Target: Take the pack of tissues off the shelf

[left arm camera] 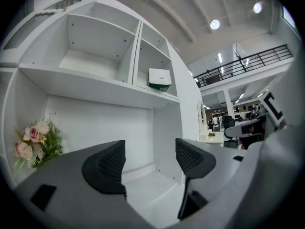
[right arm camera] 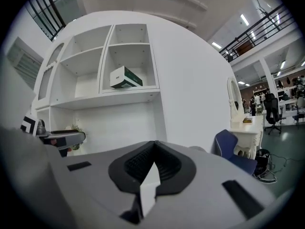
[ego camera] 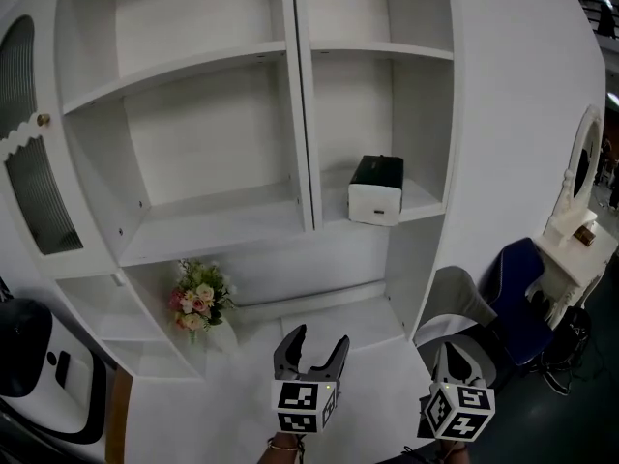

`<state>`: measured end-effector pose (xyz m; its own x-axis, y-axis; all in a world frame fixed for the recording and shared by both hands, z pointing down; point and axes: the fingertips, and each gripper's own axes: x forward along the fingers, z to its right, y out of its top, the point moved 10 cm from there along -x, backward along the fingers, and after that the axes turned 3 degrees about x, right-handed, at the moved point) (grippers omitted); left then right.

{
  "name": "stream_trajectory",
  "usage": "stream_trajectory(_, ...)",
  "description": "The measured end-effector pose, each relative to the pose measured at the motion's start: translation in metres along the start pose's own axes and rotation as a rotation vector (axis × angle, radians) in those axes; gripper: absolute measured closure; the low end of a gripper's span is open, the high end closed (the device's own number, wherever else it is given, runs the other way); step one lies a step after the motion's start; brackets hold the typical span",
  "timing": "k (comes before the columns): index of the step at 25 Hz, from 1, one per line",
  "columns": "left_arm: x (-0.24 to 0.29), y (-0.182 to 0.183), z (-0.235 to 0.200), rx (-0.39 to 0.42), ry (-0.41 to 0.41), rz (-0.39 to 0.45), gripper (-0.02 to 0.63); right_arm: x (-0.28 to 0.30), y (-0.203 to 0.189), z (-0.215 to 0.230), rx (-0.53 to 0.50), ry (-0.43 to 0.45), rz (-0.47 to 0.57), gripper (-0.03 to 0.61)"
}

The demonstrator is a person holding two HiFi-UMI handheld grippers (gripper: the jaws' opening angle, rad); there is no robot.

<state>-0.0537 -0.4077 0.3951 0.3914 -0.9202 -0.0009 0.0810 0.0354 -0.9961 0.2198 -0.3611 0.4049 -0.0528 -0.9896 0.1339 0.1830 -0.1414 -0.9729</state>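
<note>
White shelf (ego camera: 423,204), tissue pack (ego camera: 375,189) on it — untouched

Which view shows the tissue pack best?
Head view: the tissue pack is largest there, dark top and white front both plain, on the right-hand shelf. Left gripper view shows the tissue pack small, from below; right gripper view shows it small, from the side.

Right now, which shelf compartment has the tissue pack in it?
The lower compartment right of the center divider: the green-and-white tissue pack sits on its shelf. The other compartments show nothing inside; the flowers stand lower, on the counter.
</note>
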Motion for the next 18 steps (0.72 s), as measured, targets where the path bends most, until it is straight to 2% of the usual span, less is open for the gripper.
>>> stream_trajectory(9, 0.01, 0.009, 0.004, 0.028, 0.027, 0.013, 0.295, 0.014, 0.008, 0.006, -0.001, 0.039, 0.007, 0.571)
stream_trajectory(13, 0.013, 0.015, 0.006, 0.047, 0.017, 0.009, 0.295, 0.013, 0.008, 0.014, 0.035, 0.044, -0.01, 0.571)
stream_trajectory(15, 0.014, 0.019, 0.007, 0.077, 0.013, 0.008, 0.296, 0.013, 0.009, 0.017, 0.046, 0.047, -0.014, 0.571)
stream_trajectory(18, 0.016, 0.032, 0.009, 0.165, 0.013, 0.019, 0.295, 0.013, 0.013, 0.022, 0.043, 0.045, -0.01, 0.571)
